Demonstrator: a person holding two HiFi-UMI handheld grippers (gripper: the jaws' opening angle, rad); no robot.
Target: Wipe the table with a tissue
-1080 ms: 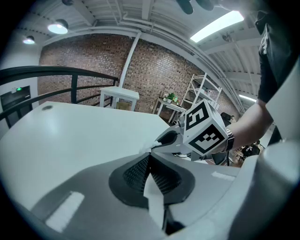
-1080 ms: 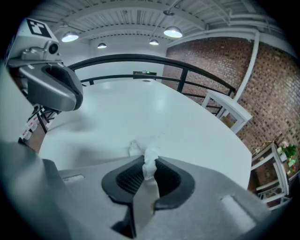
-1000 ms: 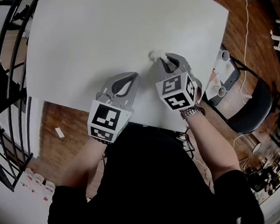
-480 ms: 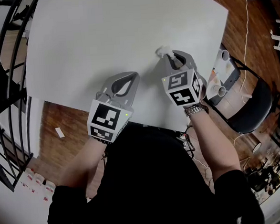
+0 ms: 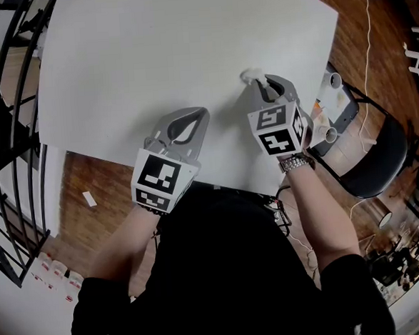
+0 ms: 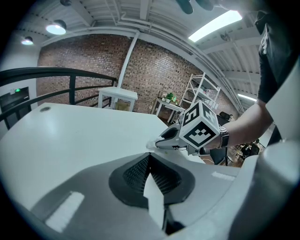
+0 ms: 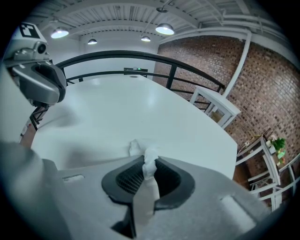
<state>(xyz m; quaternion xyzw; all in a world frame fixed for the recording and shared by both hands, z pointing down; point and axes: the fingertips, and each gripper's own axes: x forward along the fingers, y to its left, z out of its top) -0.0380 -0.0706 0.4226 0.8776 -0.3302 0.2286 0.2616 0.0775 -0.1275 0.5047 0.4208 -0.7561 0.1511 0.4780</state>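
Railing of black metal runs down the far left, beside the white worktop, with wooden floor showing below the worktop's near-left corner. The left tool sits over the near edge of the worktop, pointing away from the person. Its jaws are closed tip to tip, with only a hollow loop behind the tips and nothing gripped between them. Just to its right, and a little farther onto the worktop, is the right tool, held by a hand with a metal watch at the wrist. Its jaws are pinched together on a small crumpled tissue. A thin strip of it is squeezed between the ribbed pads, and a white tuft pokes out past the tips. The tuft seems to rest on the worktop surface, near the right edge, though contact is hard to confirm from above. The two tools are near each other but apart. Farther right, off the worktop, a black chair stands on the wooden floor.
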